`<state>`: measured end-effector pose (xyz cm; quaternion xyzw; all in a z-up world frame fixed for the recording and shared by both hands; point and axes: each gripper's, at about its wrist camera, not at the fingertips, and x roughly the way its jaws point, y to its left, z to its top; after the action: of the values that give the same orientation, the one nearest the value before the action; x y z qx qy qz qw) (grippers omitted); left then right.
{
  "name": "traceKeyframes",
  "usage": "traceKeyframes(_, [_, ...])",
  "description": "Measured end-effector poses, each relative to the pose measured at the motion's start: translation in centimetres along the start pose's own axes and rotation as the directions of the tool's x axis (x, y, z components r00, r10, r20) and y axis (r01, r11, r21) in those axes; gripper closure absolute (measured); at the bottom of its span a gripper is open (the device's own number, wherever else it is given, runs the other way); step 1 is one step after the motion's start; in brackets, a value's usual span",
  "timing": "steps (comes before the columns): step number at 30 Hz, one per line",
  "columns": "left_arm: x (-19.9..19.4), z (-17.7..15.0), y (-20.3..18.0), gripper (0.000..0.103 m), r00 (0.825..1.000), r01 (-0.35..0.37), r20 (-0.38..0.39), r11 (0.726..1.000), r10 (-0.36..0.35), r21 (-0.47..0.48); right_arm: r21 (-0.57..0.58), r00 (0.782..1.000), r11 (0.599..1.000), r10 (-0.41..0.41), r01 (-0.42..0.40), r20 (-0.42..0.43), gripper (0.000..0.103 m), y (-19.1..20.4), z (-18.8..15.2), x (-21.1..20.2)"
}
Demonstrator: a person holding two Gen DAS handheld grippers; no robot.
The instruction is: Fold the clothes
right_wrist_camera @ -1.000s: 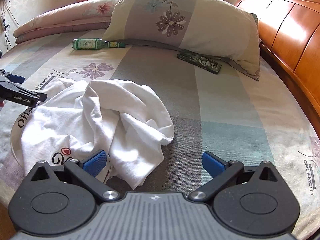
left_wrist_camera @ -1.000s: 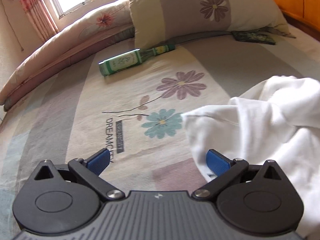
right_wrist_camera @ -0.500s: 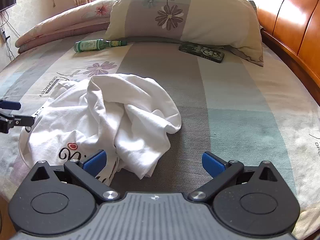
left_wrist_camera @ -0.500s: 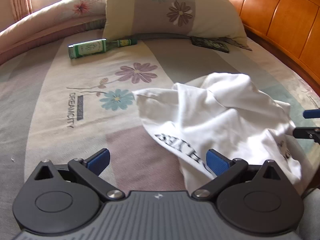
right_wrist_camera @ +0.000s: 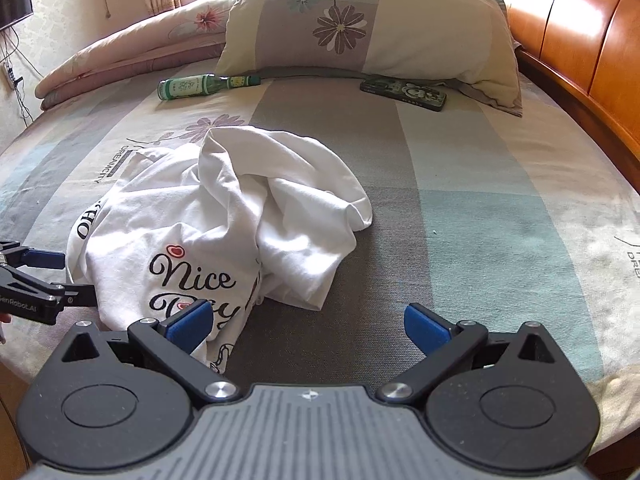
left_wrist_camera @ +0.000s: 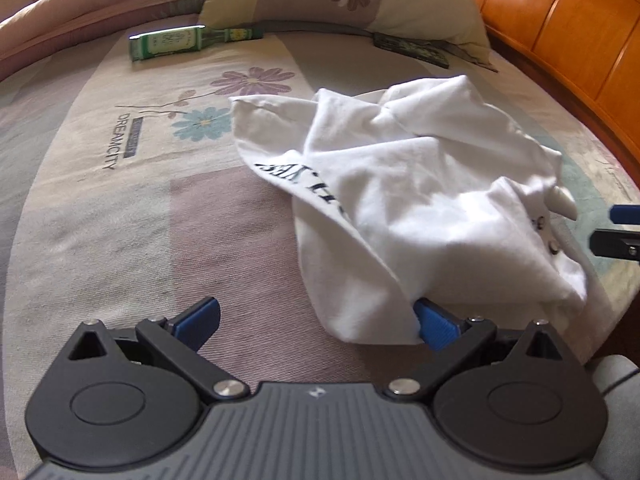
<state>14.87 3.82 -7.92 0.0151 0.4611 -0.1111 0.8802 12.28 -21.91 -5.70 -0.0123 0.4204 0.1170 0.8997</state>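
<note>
The shirt [right_wrist_camera: 224,232] lay crumpled on the bed [right_wrist_camera: 480,200], near its front edge. The left hand-held gripper [left_wrist_camera: 316,320] and right hand-held gripper [right_wrist_camera: 306,322] flanked it, both spread wide and empty, probably placed to catch opposite edges for spreading it flat.

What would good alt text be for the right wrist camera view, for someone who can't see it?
A crumpled white T-shirt printed "Nice Day" lies on a floral bedsheet, with the open right gripper low in front of it and the left gripper at its left edge. Behind lie a green bottle, a phone and a pillow.
</note>
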Motion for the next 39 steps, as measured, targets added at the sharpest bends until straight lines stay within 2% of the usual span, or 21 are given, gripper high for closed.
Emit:
traceKeyframes(4, [0.4,0.1,1.1,0.001,0.993,-0.117,0.002,0.992,0.117,-0.043,-0.005,1.000,1.000,-0.024,0.025,0.007,0.000,-0.2,-0.2,-0.3])
traceKeyframes(9, [0.8,0.4,2.4,0.000,0.985,-0.169,0.008,0.980,0.170,-0.104,-0.003,1.000,1.000,-0.016,0.016,0.007,0.000,-0.1,-0.2,0.0])
traceKeyframes(12, [0.2,0.8,3.7,0.001,0.992,-0.110,0.040,0.971,0.121,-0.211,-0.008,1.000,1.000,-0.005,0.005,0.008,0.000,0.2,-0.1,0.2])
traceKeyframes(16, [1.0,1.3,4.2,0.001,0.996,-0.072,0.029,0.968,0.081,-0.239,-0.001,1.000,1.000,0.007,-0.007,-0.001,0.000,0.5,0.1,1.0])
traceKeyframes(18, [0.9,1.7,5.0,0.001,0.991,-0.113,0.045,0.962,0.128,-0.247,-0.002,1.000,1.000,0.013,-0.013,-0.004,0.000,0.7,0.2,1.2])
traceKeyframes(20, [0.7,2.1,5.8,0.001,0.979,-0.173,0.063,0.955,0.194,-0.242,-0.021,1.000,1.000,0.016,-0.016,0.000,0.000,1.1,0.4,1.1])
traceKeyframes(22, [0.6,2.8,6.7,0.001,0.959,-0.250,0.081,0.943,0.272,-0.218,-0.048,1.000,0.999,0.007,-0.007,0.001,0.000,1.3,0.6,1.2])
traceKeyframes(24, [0.9,3.5,8.3,0.001,0.924,-0.351,0.079,0.913,0.373,-0.207,-0.058,1.000,0.998,0.000,0.000,0.005,0.000,1.4,1.0,1.3])
traceKeyframes(28, [1.2,4.5,10.6,0.001,0.949,-0.292,0.051,0.932,0.310,-0.215,-0.049,1.000,0.999,0.013,-0.013,0.010,0.000,1.3,1.3,1.7])
traceKeyframes(32, [1.4,4.1,9.2,0.002,0.948,-0.300,0.068,0.946,0.310,-0.127,-0.012,1.000,1.000,0.020,-0.020,-0.010,0.000,0.7,1.0,2.9])
traceKeyframes(36, [1.6,3.5,8.4,0.002,0.968,-0.235,0.062,0.966,0.243,-0.111,0.015,1.000,1.000,0.010,-0.010,-0.016,0.000,-0.1,1.0,4.3])
traceKeyframes(39, [1.8,3.2,7.7,0.002,0.973,-0.220,0.043,0.971,0.225,-0.093,0.012,1.000,1.000,-0.008,0.008,0.000,0.000,-1.2,1.6,5.5])
